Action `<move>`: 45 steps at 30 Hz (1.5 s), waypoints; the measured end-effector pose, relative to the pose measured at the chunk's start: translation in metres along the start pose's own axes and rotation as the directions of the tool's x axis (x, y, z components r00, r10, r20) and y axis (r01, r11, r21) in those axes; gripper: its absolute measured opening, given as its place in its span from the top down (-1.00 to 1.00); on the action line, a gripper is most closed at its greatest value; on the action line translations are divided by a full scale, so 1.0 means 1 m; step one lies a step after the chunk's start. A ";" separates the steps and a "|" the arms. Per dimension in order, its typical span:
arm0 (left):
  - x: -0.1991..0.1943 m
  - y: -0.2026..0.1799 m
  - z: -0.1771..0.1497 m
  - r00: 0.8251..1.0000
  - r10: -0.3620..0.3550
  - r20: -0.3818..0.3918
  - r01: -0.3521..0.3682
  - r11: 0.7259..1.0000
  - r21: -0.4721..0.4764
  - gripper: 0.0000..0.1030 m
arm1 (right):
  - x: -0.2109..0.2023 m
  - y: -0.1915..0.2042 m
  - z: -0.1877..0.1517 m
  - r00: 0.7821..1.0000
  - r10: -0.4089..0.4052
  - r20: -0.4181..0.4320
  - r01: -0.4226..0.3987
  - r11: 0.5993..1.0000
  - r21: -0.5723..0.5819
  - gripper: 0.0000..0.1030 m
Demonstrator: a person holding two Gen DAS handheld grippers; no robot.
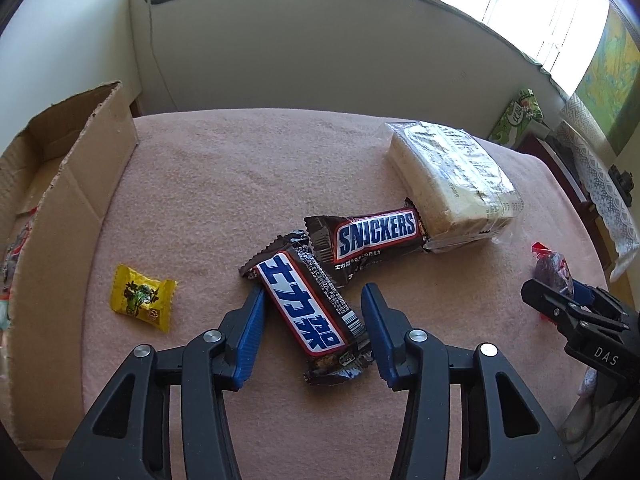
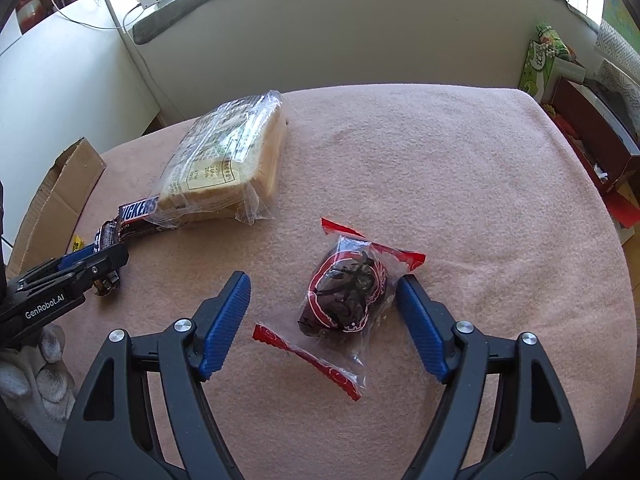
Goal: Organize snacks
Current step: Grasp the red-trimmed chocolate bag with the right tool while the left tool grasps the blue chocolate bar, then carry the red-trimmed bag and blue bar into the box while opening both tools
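Both pickups are at the pre-grasp step: the left gripper [image 1: 314, 322] fingers stand open astride the nearer Snickers bar [image 1: 306, 308] on the bench, the right gripper [image 2: 324, 312] fingers open around the red-ended dark sweet packet [image 2: 344, 300], so next each should close, then carry to the cardboard box [image 1: 68, 184].

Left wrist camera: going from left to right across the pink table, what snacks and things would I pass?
Cardboard box → yellow candy → Snickers bar with Chinese lettering, lying between the left gripper's open fingers → bread pack → dark snack in a red-edged wrapper at the right gripper.
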State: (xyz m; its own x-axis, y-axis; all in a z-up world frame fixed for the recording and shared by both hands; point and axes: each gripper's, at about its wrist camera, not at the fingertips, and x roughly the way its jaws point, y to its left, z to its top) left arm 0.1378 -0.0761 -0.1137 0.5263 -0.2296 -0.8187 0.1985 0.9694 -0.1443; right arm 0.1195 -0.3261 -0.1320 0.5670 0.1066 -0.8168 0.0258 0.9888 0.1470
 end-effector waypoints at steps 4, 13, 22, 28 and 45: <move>-0.001 0.007 -0.001 1.000 0.003 0.007 -0.003 1.000 0.000 0.33 | 0.001 0.002 -0.001 1.000 -0.010 0.001 0.010 1.000 -0.014 -0.50; -0.009 0.022 -0.009 1.000 0.002 0.014 -0.002 1.000 -0.006 0.46 | 0.000 0.001 -0.002 0.999 -0.040 0.010 0.040 0.999 -0.016 -0.09; -0.020 0.029 -0.019 1.000 -0.006 0.021 0.006 1.000 -0.015 0.46 | -0.007 -0.007 -0.007 0.999 -0.032 0.019 0.032 0.999 0.001 0.22; -0.029 0.028 -0.019 0.999 -0.015 0.039 0.016 1.000 -0.018 0.46 | -0.019 -0.007 -0.012 0.999 -0.022 0.039 0.021 1.000 0.010 0.25; -0.071 0.036 -0.028 0.992 -0.015 0.123 0.019 0.999 -0.031 0.46 | -0.061 0.032 -0.013 0.993 0.044 0.110 -0.037 0.998 -0.060 0.25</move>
State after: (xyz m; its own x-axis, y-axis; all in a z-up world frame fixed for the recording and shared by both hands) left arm 0.0846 -0.0225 -0.0766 0.6214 -0.2527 -0.7416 0.1824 0.9672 -0.1768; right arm 0.0750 -0.2997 -0.0842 0.6547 0.1378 -0.7432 -0.0446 0.9886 0.1440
